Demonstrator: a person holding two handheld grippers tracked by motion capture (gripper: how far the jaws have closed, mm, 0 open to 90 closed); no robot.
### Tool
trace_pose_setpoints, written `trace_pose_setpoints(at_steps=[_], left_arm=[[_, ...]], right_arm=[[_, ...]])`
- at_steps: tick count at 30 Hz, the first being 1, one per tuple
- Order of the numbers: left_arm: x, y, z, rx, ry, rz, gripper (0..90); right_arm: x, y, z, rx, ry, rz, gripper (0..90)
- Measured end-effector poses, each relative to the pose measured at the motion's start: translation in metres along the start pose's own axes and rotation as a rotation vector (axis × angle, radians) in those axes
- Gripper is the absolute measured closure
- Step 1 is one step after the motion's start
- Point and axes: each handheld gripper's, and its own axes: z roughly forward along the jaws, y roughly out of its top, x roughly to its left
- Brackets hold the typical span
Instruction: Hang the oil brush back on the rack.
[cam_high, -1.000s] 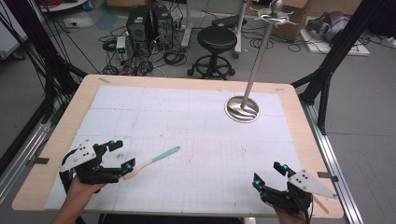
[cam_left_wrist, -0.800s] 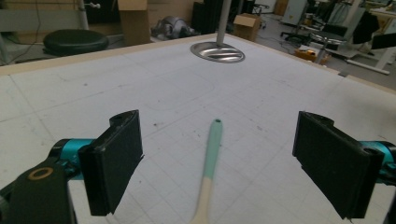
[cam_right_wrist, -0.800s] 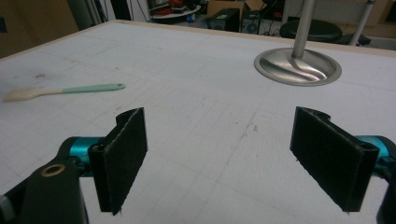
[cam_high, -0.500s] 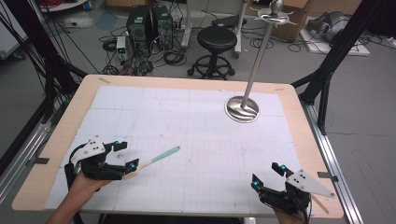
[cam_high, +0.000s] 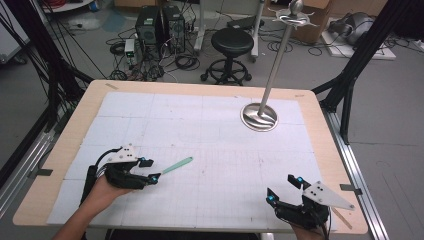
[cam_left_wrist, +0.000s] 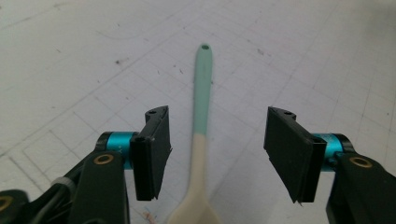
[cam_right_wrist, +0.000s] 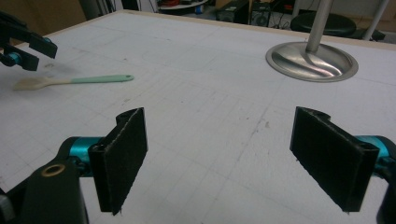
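A small spatula (cam_high: 176, 165) with a mint-green handle and a cream blade lies flat on the white gridded mat (cam_high: 210, 145), left of centre. My left gripper (cam_high: 149, 171) hangs over its blade end, open. In the left gripper view the spatula (cam_left_wrist: 202, 93) runs straight up between the two black jaws of the left gripper (cam_left_wrist: 217, 121), touching neither. My right gripper (cam_high: 284, 189) hovers open near the front right corner, holding nothing. From the right gripper (cam_right_wrist: 219, 135) view, the spatula (cam_right_wrist: 74, 80) lies far off to the left, with the left gripper (cam_right_wrist: 23, 46) beside it.
A metal stand with a round base (cam_high: 259, 117) and a tall pole (cam_high: 277, 55) rises at the back right of the mat; the base (cam_right_wrist: 312, 60) appears ahead of the right gripper. The wooden table edge (cam_high: 70, 125) frames the mat. A stool and cables sit on the floor beyond.
My left gripper has moved right along the table until its open jaws straddle the spatula's blade end. The spatula and the right gripper have stayed in place.
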Motion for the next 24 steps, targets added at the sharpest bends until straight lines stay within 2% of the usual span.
trace_pose_setpoints(at_steps=[4, 12, 16, 24], left_arm=[[-0.001, 0.000, 0.007, 0.035, 0.000, 0.014, 45.2], [0.002, 0.000, 0.020, 0.092, 0.037, 0.026, 56.4], [0.003, -0.002, 0.027, 0.137, 0.056, 0.038, 60.8], [0.000, -0.002, 0.029, 0.151, 0.070, 0.065, 69.2]], right_arm=[[0.000, 0.000, 0.000, 0.002, 0.003, -0.006, 18.1], [0.000, -0.001, 0.001, 0.008, 0.004, 0.003, 18.1], [-0.001, -0.001, 0.000, 0.008, 0.001, 0.003, 18.1], [-0.002, -0.001, 0.000, 0.009, 0.001, 0.003, 18.1]])
